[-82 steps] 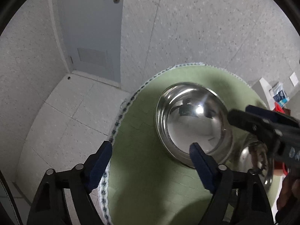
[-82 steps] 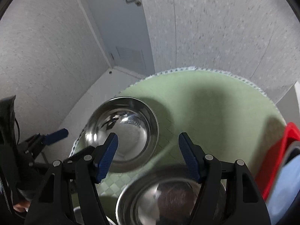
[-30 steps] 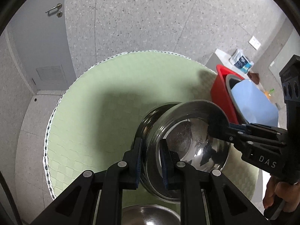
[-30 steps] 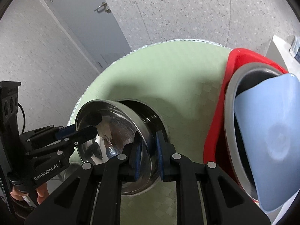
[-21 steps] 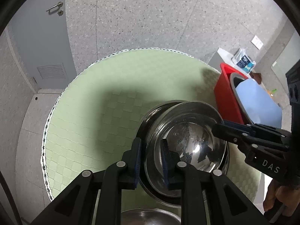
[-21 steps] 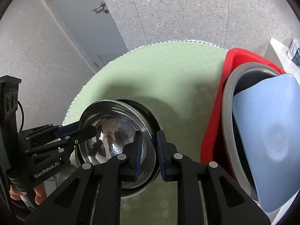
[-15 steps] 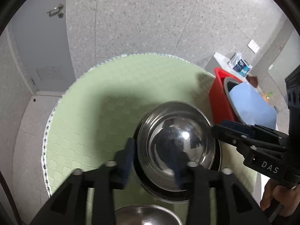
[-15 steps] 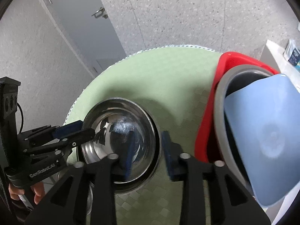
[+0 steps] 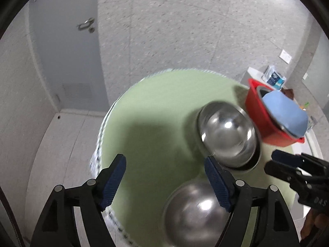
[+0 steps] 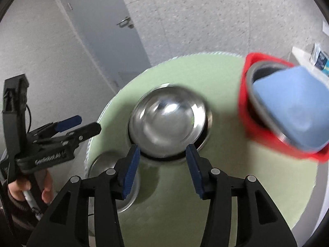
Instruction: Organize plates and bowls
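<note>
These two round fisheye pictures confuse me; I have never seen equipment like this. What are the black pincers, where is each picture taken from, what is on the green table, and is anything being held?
There is no robot here. A person holds a hand-operated pincer tool in each hand, and a wide-angle camera on each tool looks forward along its two blue-padded fingers.

One picture is taken from the left gripper, the other from the right gripper. Each view also catches the other tool at its edge.

On the round green table a steel bowl sits nested inside another, forming the stacked bowls. A single steel bowl stands nearer the person. At the table's right edge a red basin holds a grey container with a blue plate leaning in it.

Both grippers are open, and nothing is held.
</note>
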{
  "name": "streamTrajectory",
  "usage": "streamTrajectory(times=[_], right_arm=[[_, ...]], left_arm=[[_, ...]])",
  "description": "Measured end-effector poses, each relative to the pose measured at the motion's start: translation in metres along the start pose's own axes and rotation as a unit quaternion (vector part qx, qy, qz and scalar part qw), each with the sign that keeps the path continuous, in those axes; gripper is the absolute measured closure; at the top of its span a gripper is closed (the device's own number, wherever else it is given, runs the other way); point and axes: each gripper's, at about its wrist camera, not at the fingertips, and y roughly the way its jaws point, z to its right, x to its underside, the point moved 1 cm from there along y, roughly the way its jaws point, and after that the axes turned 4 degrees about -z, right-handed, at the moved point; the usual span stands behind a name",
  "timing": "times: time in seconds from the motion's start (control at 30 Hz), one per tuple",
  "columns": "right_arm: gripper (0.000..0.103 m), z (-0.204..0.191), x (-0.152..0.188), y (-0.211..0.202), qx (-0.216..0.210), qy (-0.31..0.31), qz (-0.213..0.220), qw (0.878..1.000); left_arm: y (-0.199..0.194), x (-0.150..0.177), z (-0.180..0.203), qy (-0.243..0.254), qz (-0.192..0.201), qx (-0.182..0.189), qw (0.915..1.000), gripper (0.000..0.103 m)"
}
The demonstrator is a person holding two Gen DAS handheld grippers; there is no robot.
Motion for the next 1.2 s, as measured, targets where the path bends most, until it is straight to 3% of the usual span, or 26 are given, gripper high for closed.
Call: streamTrajectory(times=[0.17,0.47,0.57,0.7,0.87,1.0,1.2], right_arm=[[0.053,-0.019,0.028,0.02,-0.009,-0.004,-0.031,0.999],[0.053,-0.034,0.051,0.063,-0.032,0.003,-0.085,0.996],[0.055,-0.037,0.053,0.07,-0.044,0.008,-0.093,0.995],[0.073,-0.038,0.053,0.076,-0.062,0.014,-0.105,0.992],[0.077,-0.038,0.049,0.076,-0.06,0.014,-0.106,0.992],[0.078,-0.038,0.049,0.064,-0.066,0.011,-0.102,0.993],[0.078,-0.043,0.025,0.03,-0.067,-0.006,-0.062,0.996]], left_arm=[[0.0,0.033,-0.009,-0.015,-0.032,0.009,0.9993,0.029],[0.014,0.058,-0.005,-0.002,-0.075,0.044,0.9962,0.034],[0.027,0.053,0.004,0.007,-0.091,0.05,0.9946,0.052],[0.033,0.055,0.003,0.012,-0.104,0.066,0.9923,0.079],[0.027,0.054,-0.002,0.013,-0.095,0.066,0.9932,0.088],[0.008,0.049,0.003,0.019,-0.074,0.062,0.9952,0.088],[-0.028,0.024,0.008,0.023,-0.029,0.079,0.9962,0.088]])
